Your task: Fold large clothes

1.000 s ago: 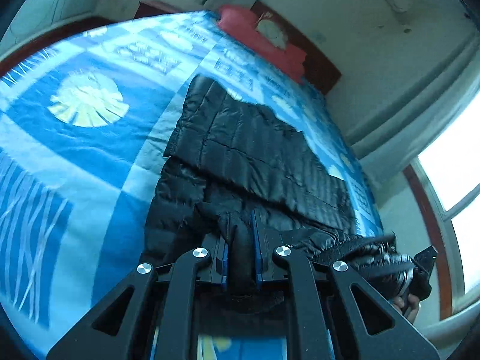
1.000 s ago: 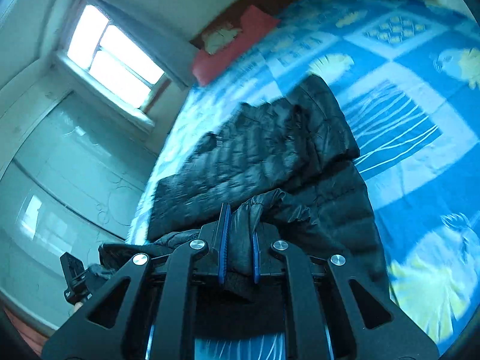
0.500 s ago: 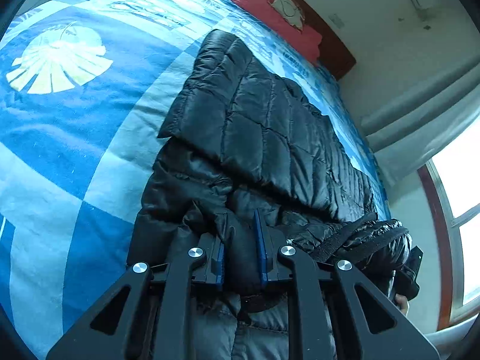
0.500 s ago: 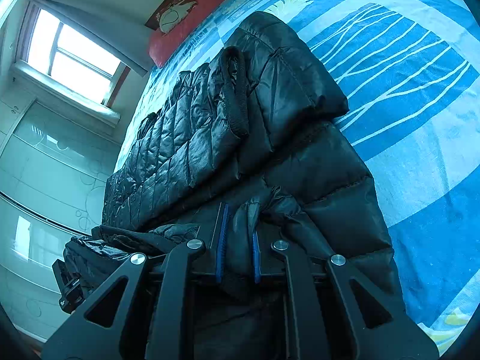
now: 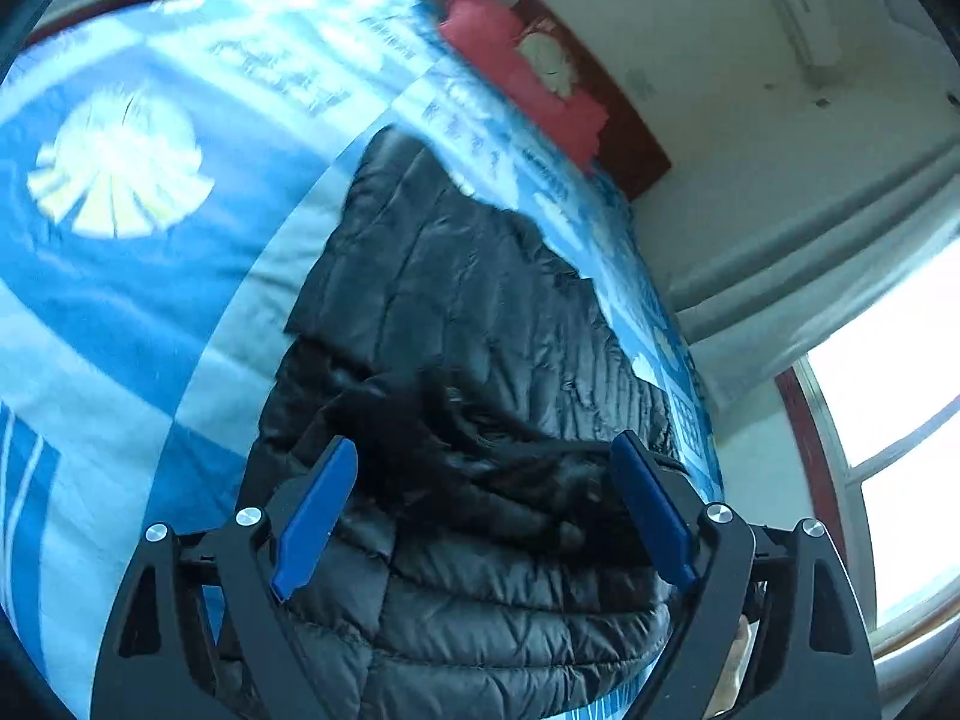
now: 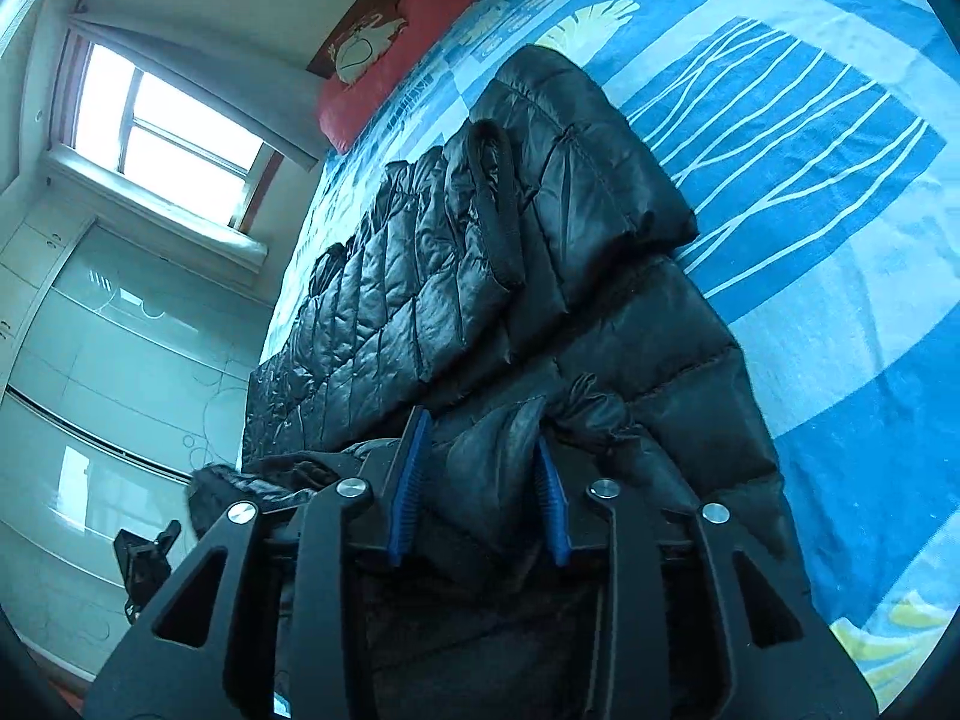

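Observation:
A black quilted puffer jacket (image 5: 456, 324) lies folded on the blue patterned bed (image 5: 150, 312). My left gripper (image 5: 480, 516) is open, its blue pads (image 5: 312, 510) wide apart over the jacket's near fold, holding nothing. In the right wrist view the jacket (image 6: 456, 264) lies with a sleeve folded across it. My right gripper (image 6: 480, 486) has its pads partly parted, with a bunch of jacket fabric (image 6: 492, 456) still between them. The left gripper shows at the lower left of the right wrist view (image 6: 144, 564).
A red pillow (image 5: 522, 72) lies at the head of the bed against a dark headboard. A bright window (image 6: 162, 138) and a glass-fronted wardrobe (image 6: 96, 420) stand beside the bed. The blue bedspread (image 6: 810, 180) spreads to the right of the jacket.
My left gripper has opened wide and let go of the jacket fold. My right gripper's pads have parted somewhat. The fold now rests on the jacket.

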### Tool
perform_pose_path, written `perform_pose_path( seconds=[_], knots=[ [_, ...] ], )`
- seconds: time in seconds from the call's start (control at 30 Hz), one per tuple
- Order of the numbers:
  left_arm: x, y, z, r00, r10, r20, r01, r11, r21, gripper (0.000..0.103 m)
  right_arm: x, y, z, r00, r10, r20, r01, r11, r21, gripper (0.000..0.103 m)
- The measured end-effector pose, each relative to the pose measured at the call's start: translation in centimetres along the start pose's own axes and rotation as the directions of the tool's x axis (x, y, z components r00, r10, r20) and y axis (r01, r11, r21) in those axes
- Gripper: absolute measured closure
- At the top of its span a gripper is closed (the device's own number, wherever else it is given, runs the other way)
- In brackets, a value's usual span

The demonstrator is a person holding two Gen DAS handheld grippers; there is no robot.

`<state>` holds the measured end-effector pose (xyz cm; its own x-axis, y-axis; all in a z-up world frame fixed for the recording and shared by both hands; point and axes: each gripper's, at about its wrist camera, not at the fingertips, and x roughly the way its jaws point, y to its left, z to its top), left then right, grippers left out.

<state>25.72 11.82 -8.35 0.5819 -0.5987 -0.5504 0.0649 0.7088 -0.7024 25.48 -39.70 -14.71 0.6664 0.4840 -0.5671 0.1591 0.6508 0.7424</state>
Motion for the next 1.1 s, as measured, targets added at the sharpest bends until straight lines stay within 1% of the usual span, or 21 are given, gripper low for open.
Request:
perform_pose_path(
  seconds=[0.03,0.07,0.1,0.13,0.23,0.3,0.33,0.4,0.43,0.53,0.57,0.7,0.8,0.83,0.93,0.97,1.0,1.03,1.07,1.1],
  knots=[
    [-0.2,-0.3,0.0,1.0,0.005,0.006,-0.005,1.0,0.017,0.018,-0.3,0.1,0.0,1.0,0.014,0.009,-0.014,1.0,0.0,0.039],
    [-0.5,-0.9,0.0,1.0,0.02,0.015,-0.02,0.999,0.045,0.018,-0.9,0.4,0.0,0.999,0.02,0.029,-0.02,1.0,-0.008,0.033],
    [-0.7,-1.2,0.0,0.999,0.035,0.021,-0.037,0.997,0.072,0.018,-1.3,0.7,0.0,0.999,0.012,0.041,-0.011,1.0,-0.017,0.029],
    [-0.9,-1.7,-0.1,0.998,0.051,0.028,-0.054,0.993,0.109,0.018,-1.8,1.1,0.0,0.999,0.002,0.048,0.0,0.999,-0.037,0.028],
    [-1.1,-2.0,-0.4,0.997,0.067,0.049,-0.075,0.981,0.18,0.018,-2.8,1.9,0.1,0.999,0.0,0.053,0.005,0.996,-0.09,0.028],
    [-0.9,-1.9,-0.5,0.995,0.089,0.051,-0.099,0.966,0.237,0.018,-3.3,2.3,0.1,0.998,-0.032,0.053,0.04,0.989,-0.146,0.028],
    [-0.6,-1.8,-0.5,0.993,0.11,0.044,-0.118,0.957,0.265,0.018,-3.5,2.6,0.2,0.996,-0.065,0.054,0.074,0.978,-0.195,0.028],
    [-0.1,-1.2,-0.6,0.99,0.137,0.021,-0.137,0.941,0.309,0.018,-3.3,2.9,0.6,0.994,-0.096,0.047,0.106,0.958,-0.268,0.028],
    [0.3,-0.9,-0.6,0.99,0.143,0.007,-0.138,0.934,0.331,0.018,-3.2,2.9,0.7,0.994,-0.102,0.038,0.109,0.947,-0.301,0.028],
    [0.9,-0.4,-0.7,0.992,0.127,-0.024,-0.108,0.919,0.378,0.018,-2.2,3.3,1.1,0.995,-0.103,-0.01,0.091,0.915,-0.392,0.028],
    [1.2,-0.2,-0.6,0.992,0.116,-0.047,-0.088,0.914,0.397,0.018,-1.8,3.5,1.3,0.994,-0.11,-0.027,0.088,0.902,-0.422,0.028],
    [2.1,0.3,-0.4,0.993,0.078,-0.084,-0.036,0.908,0.417,0.018,0.0,4.3,2.0,0.989,-0.137,-0.058,0.088,0.851,-0.518,0.027],
    [2.7,0.4,0.1,0.993,0.053,-0.102,-0.005,0.906,0.424,0.018,1.0,4.4,2.4,0.986,-0.143,-0.084,0.074,0.834,-0.547,0.025],
    [3.1,0.4,0.3,0.993,0.057,-0.106,-0.006,0.903,0.43,0.018,1.2,4.4,2.6,0.985,-0.143,-0.092,0.069,0.832,-0.551,0.022],
    [4.5,0.5,0.7,0.985,0.096,-0.141,-0.023,0.895,0.446,0.018,2.2,4.4,3.1,0.981,-0.145,-0.127,0.051,0.832,-0.552,0.022],
    [5.0,0.6,0.9,0.982,0.104,-0.158,-0.024,0.898,0.44,0.018,2.4,4.4,3.2,0.98,-0.145,-0.133,0.048,0.832,-0.553,0.023],
    [5.2,0.6,0.9,0.981,0.107,-0.16,-0.027,0.899,0.438,0.018,2.7,4.4,3.1,0.98,-0.146,-0.134,0.046,0.828,-0.559,0.029],
    [5.3,0.5,0.9,0.981,0.117,-0.157,-0.036,0.895,0.444,0.019,2.9,4.4,3.1,0.979,-0.154,-0.135,0.052,0.825,-0.563,0.045],
    [5.4,0.5,0.8,0.979,0.127,-0.157,-0.043,0.891,0.452,0.021,3.3,4.3,3.0,0.975,-0.173,-0.141,0.064,0.82,-0.568,0.051],
    [5.6,0.4,0.7,0.978,0.139,-0.158,-0.051,0.885,0.462,0.031,3.6,4.2,3.0,0.973,-0.178,-0.145,0.065,0.819,-0.571,0.061]
  ],
)
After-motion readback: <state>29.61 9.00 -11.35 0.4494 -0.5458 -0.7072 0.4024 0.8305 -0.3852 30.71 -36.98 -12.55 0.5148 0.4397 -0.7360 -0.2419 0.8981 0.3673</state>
